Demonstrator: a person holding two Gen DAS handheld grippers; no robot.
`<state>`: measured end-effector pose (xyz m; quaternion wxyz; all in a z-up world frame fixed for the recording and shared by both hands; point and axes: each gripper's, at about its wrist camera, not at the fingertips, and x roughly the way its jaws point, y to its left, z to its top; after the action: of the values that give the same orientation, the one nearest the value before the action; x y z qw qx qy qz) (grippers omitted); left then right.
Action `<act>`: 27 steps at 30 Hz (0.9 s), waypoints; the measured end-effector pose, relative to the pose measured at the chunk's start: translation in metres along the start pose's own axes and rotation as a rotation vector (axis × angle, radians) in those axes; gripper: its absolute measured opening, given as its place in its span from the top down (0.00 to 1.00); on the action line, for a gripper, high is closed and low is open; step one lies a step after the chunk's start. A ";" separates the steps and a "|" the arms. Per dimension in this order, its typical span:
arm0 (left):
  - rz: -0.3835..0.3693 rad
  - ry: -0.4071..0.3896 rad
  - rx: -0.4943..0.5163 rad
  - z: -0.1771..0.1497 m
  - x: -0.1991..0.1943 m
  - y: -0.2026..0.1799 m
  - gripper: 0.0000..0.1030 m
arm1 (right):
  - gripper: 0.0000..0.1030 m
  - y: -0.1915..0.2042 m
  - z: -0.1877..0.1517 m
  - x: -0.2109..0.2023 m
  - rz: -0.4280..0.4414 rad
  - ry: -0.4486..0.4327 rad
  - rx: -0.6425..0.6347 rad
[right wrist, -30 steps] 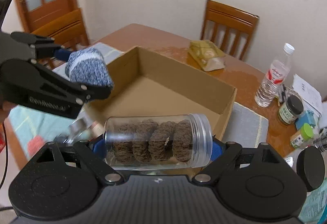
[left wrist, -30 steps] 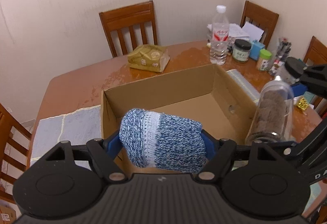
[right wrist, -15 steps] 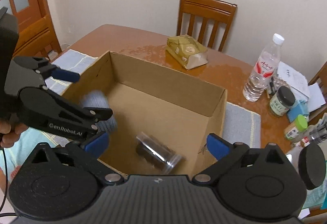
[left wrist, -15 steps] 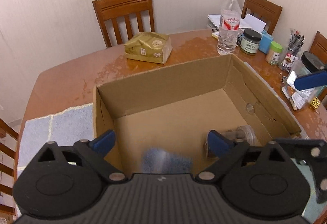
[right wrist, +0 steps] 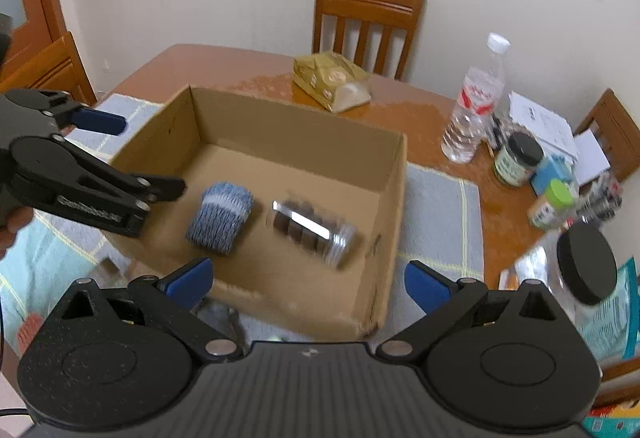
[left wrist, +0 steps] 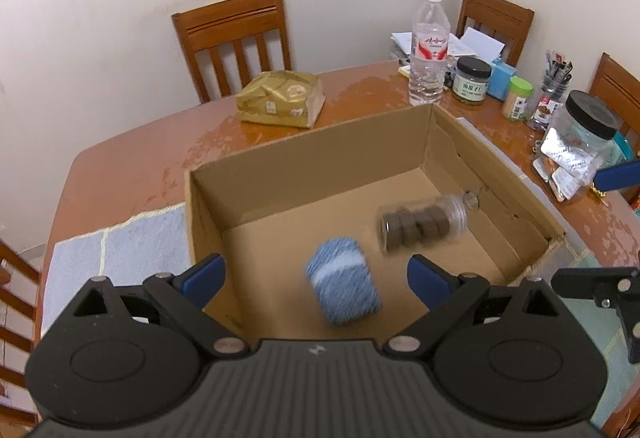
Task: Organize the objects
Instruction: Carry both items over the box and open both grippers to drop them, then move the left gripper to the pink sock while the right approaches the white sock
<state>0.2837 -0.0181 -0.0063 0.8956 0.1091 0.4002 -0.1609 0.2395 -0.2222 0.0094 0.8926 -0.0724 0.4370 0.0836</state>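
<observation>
- Both tongs hang over the cardboard box (left wrist: 304,162), tipped down toward it. The left tongs (left wrist: 316,276) have their blue pads wide apart with nothing pinched. The right tongs (right wrist: 306,280) are just as wide apart and hold nothing too.
- Right under the left tongs, a rolled blue and white knit thing (left wrist: 342,286) lies on the box floor. It looks blurry. Nothing is touching it.
- Just past it, toward the right tongs' side, a clear jar of brown rounds (left wrist: 422,224) lies on its side. Its lid end points at the box's right wall. It looks blurry as well.
- From the right tongs' camera the knit roll (right wrist: 220,216) and the jar (right wrist: 312,230) lie side by side in the box, close but apart.
- A grey mat with yellow lines (left wrist: 120,254) lies under the box on the brown table (left wrist: 132,174).
- Past the box's far wall sits a gold bag (left wrist: 280,100).
- Further off to the right stand a water bottle (left wrist: 429,46), a dark-lidded jar (left wrist: 472,80), a green-capped bottle (left wrist: 518,98) and a big jar with a black lid (left wrist: 588,130).
- Wooden chairs (left wrist: 236,42) stand around the table.
</observation>
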 end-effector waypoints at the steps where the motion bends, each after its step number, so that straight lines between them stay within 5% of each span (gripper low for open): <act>1: 0.006 0.000 -0.003 -0.004 -0.004 -0.001 0.05 | 0.00 -0.002 -0.004 0.000 0.001 0.009 0.007; 15: 0.158 0.010 -0.120 -0.060 -0.060 -0.026 0.03 | 0.00 -0.024 -0.078 -0.004 0.076 0.074 0.040; 27: 0.293 0.111 -0.276 -0.130 -0.077 -0.036 0.03 | 0.00 -0.024 -0.114 0.015 0.189 0.147 0.049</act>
<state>0.1330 0.0058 -0.0356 0.8924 0.0511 0.4472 0.0335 0.1663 -0.2675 -0.0701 0.8479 -0.0148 0.5079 0.1512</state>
